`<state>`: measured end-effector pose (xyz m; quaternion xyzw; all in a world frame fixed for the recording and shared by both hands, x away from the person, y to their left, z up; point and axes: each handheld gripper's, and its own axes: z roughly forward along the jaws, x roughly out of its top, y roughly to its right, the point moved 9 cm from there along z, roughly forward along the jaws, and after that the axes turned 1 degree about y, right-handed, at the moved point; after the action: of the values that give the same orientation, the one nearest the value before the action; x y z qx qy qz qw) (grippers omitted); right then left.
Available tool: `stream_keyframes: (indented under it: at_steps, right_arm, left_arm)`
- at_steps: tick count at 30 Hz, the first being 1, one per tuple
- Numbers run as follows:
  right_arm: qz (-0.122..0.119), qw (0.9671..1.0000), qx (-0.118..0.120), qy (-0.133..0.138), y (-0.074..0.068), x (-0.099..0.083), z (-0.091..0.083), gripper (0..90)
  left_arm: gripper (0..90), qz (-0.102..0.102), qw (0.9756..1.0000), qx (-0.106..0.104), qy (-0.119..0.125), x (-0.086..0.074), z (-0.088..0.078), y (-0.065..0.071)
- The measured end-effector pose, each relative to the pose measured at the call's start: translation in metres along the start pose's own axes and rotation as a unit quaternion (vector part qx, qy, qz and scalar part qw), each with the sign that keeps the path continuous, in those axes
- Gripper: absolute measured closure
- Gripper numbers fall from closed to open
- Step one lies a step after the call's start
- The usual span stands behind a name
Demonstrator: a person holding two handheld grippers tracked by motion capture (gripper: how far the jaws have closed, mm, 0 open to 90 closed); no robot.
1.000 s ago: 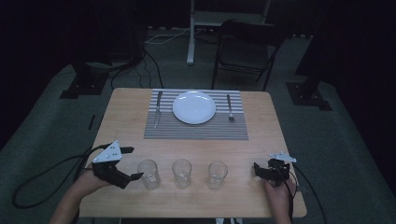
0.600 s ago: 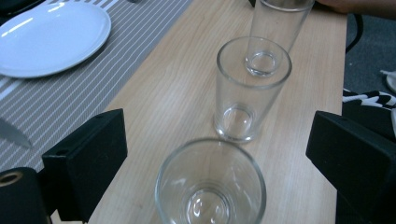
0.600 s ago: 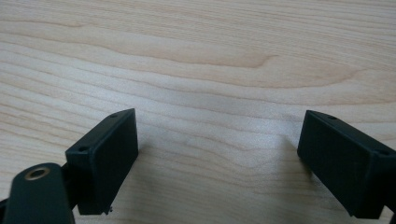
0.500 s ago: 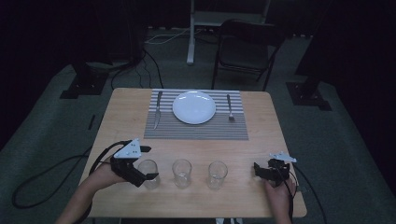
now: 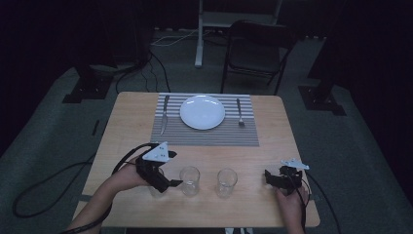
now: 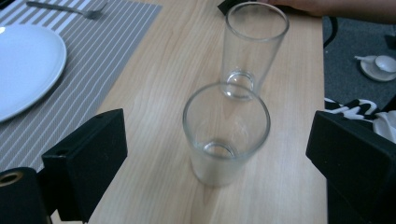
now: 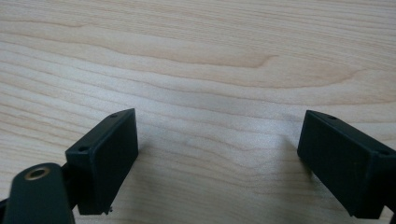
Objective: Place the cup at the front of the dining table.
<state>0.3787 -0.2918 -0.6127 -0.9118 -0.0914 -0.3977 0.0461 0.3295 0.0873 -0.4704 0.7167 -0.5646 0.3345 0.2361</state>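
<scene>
Three clear glasses stand in a row near the table's front edge. My left gripper [image 5: 163,179] covers the leftmost one in the high view. In the left gripper view that glass [image 6: 226,140] stands upright between the jaws of my left gripper [image 6: 219,126], with a gap on each side. The jaws have just been closing a little and do not touch it. A second glass [image 6: 254,46] stands behind it. The middle glass [image 5: 189,180] and right glass [image 5: 227,182] stand free. My right gripper [image 5: 285,178] rests open at the front right, over bare wood [image 7: 217,135].
At the back of the wooden table [image 5: 131,122] lies a striped placemat [image 5: 204,137]. On it are a white plate [image 5: 202,111], a knife [image 5: 164,114] on its left and a fork [image 5: 239,113] on its right. A chair [image 5: 255,48] stands beyond the table. Cables trail on the floor at left.
My left gripper has moved right from the table's left edge until its jaws are around the leftmost glass. The right gripper and the other glasses have stayed put.
</scene>
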Motion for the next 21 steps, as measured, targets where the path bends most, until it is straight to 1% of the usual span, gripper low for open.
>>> stream_keyframes:
  at_steps: [1,2,4,5,6,8,9,10,12,14,15,17,21]
  right_arm:
    - [0.0,1.0,0.0,0.0,0.0,0.0,0.0,12.0]
    - [0.0,1.0,0.0,0.0,0.0,0.0,0.0,12.0]
    - [0.0,1.0,0.0,0.0,0.0,0.0,0.0,12.0]
    - [0.0,1.0,0.0,0.0,0.0,0.0,0.0,12.0]
    - [0.0,1.0,0.0,0.0,0.0,0.0,0.0,12.0]
    - [0.0,1.0,0.0,0.0,0.0,0.0,0.0,12.0]
    - [0.0,1.0,0.0,0.0,0.0,0.0,0.0,12.0]
    - [0.0,1.0,0.0,0.0,0.0,0.0,0.0,12.0]
    - [0.0,1.0,0.0,0.0,0.0,0.0,0.0,12.1]
    - [0.0,1.0,0.0,0.0,0.0,0.0,0.0,12.0]
    - [0.0,1.0,0.0,0.0,0.0,0.0,0.0,12.1]
    - [0.0,1.0,0.0,0.0,0.0,0.0,0.0,12.1]
    - [0.0,1.0,0.0,0.0,0.0,0.0,0.0,12.0]
  left_arm:
    - [5.8,0.003,1.0,-0.004,-0.002,0.002,0.002,0.001]
    - [5.7,0.007,1.0,-0.003,-0.003,0.005,0.005,0.001]
    - [5.7,0.009,0.9999,-0.013,-0.004,0.01,0.01,0.003]
    - [5.7,0.011,0.9998,-0.013,-0.004,0.012,0.012,0.004]
    - [5.7,0.013,0.9997,-0.018,-0.008,0.015,0.015,0.005]
    - [5.7,0.019,0.9996,-0.019,-0.011,0.019,0.02,0.006]
    - [5.7,0.021,0.9994,-0.024,-0.015,0.022,0.024,0.008]
    - [5.7,0.023,0.9994,-0.023,-0.015,0.023,0.025,0.009]
    - [5.8,0.028,0.9989,-0.033,-0.015,0.028,0.031,0.012]
    - [5.8,0.03,0.9989,-0.033,-0.015,0.03,0.034,0.012]
    - [5.8,0.029,0.9986,-0.041,-0.016,0.033,0.04,0.014]
    - [5.8,0.032,0.9982,-0.048,-0.019,0.036,0.046,0.017]
    - [5.8,0.036,0.9975,-0.055,-0.027,0.044,0.058,0.022]
